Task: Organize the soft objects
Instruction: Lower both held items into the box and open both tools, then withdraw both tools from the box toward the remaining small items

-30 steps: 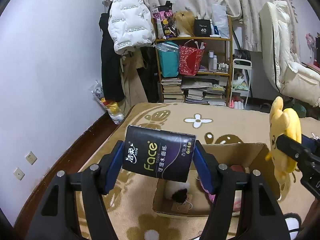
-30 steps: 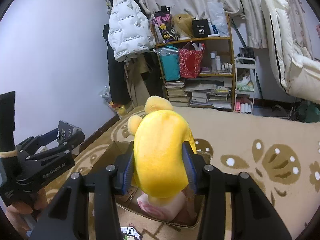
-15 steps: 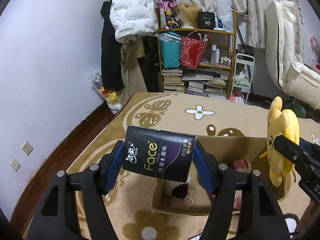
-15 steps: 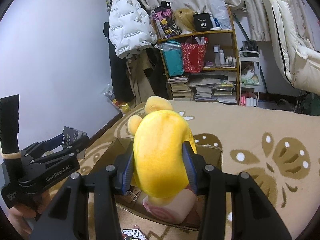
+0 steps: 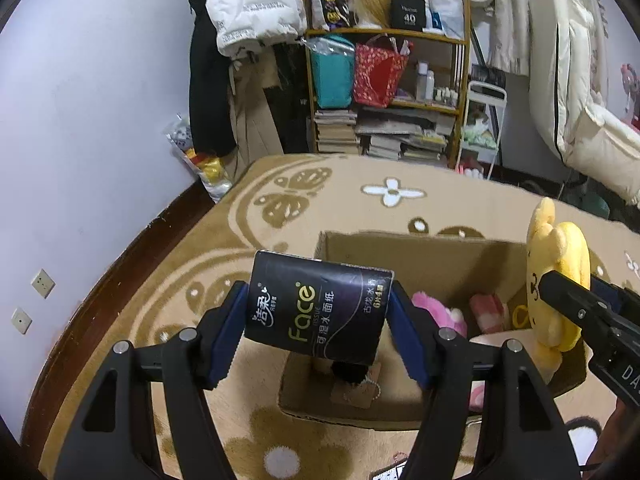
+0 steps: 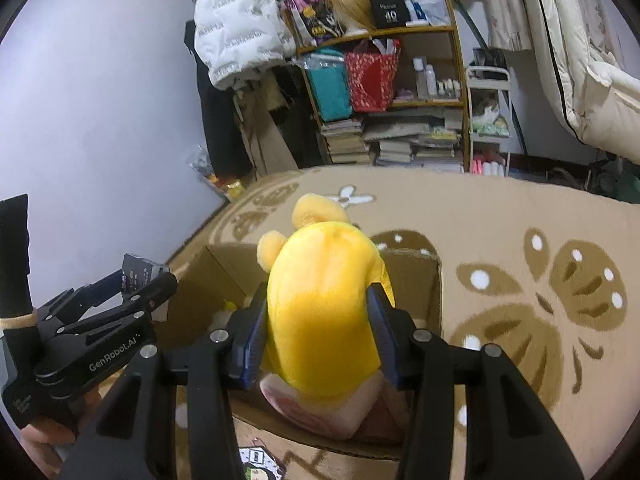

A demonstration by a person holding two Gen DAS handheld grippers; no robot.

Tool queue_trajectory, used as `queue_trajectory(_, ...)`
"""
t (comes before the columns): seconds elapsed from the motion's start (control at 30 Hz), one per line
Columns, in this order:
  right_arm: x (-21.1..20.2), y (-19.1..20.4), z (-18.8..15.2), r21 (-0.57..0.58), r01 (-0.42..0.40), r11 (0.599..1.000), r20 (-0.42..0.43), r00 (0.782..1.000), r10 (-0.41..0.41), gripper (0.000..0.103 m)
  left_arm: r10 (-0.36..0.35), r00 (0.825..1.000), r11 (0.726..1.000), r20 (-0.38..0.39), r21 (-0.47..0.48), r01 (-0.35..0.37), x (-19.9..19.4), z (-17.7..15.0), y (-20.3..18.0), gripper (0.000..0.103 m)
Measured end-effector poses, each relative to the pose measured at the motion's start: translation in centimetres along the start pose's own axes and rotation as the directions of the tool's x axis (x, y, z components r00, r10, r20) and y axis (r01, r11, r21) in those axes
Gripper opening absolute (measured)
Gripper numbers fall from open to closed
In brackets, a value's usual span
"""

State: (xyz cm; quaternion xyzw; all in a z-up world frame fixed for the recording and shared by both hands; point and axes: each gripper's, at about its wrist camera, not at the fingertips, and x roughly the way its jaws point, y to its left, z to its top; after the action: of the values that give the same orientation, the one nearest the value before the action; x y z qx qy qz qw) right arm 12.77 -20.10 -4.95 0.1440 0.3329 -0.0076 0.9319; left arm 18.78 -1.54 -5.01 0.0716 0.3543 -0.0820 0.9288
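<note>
My left gripper [image 5: 318, 322] is shut on a dark tissue pack [image 5: 318, 310], held above the near left corner of an open cardboard box [image 5: 420, 256] on the rug. In the right wrist view my right gripper [image 6: 318, 332] has a yellow plush toy [image 6: 324, 308] between its blue pads, over the same box [image 6: 412, 280]. Its jaws are opening, though the pads still press the plush. The plush [image 5: 560, 276] also shows at the box's right side. A pink plush [image 5: 436, 312] and a pink-and-white soft roll [image 6: 320, 412] lie inside the box.
A patterned tan rug [image 5: 320, 200] covers the floor. A crowded bookshelf [image 5: 384, 80] and a hanging white jacket [image 5: 252, 4] stand at the far wall. Cream bedding [image 5: 580, 100] rises at the right. Small printed cards [image 6: 256, 464] lie on the rug before the box.
Both grippers have sunk toward the box and tilted down with their loads. The box looks larger, and more of its inside shows.
</note>
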Motion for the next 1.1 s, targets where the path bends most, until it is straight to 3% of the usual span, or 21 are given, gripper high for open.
queue_trajectory(0.3, 1.5, -0.7, -0.9, 0.016, 0.025, 1.000, -0.056, 0.998, -0.024, 0.055, 0.044, 0.998, 0.996, -0.046, 0.078, -0.040, 1.5, -1.3, -1.2, 0.069)
queue_trajectory(0.4, 1.6, -0.8, -1.0, 0.020, 0.027, 0.999, -0.057, 0.998, -0.026, 0.058, 0.042, 0.998, 0.997, -0.047, 0.073, -0.039, 1.4, -1.4, -1.1, 0.083)
queue_trajectory(0.5, 1.4, -0.8, -1.0, 0.024, 0.031, 0.999, -0.049, 0.998, -0.030, 0.064, 0.058, 0.998, 0.996, -0.025, 0.073, -0.056, 0.9, -1.3, -0.8, 0.087)
queue_trajectory(0.67, 1.0, -0.7, -1.1, 0.024, 0.024, 0.999, -0.034, 0.999, -0.023, 0.073, 0.062, 0.998, 0.997, -0.002, 0.045, -0.062, -0.1, -0.7, 0.0, 0.096)
queue_trajectory(0.97, -0.6, 0.3, -0.8, -0.005, 0.018, 1.000, 0.009, 1.000, -0.018, 0.090, 0.077, 0.997, 0.997, 0.030, -0.016, -0.077, -1.8, 0.3, 2.2, 0.100)
queue_trajectory(1.1, -1.2, 0.7, -1.0, -0.024, 0.035, 0.999, 0.013, 0.999, -0.035, 0.091, 0.075, 0.996, 0.997, 0.037, -0.037, -0.074, -2.6, 0.5, 2.9, 0.100)
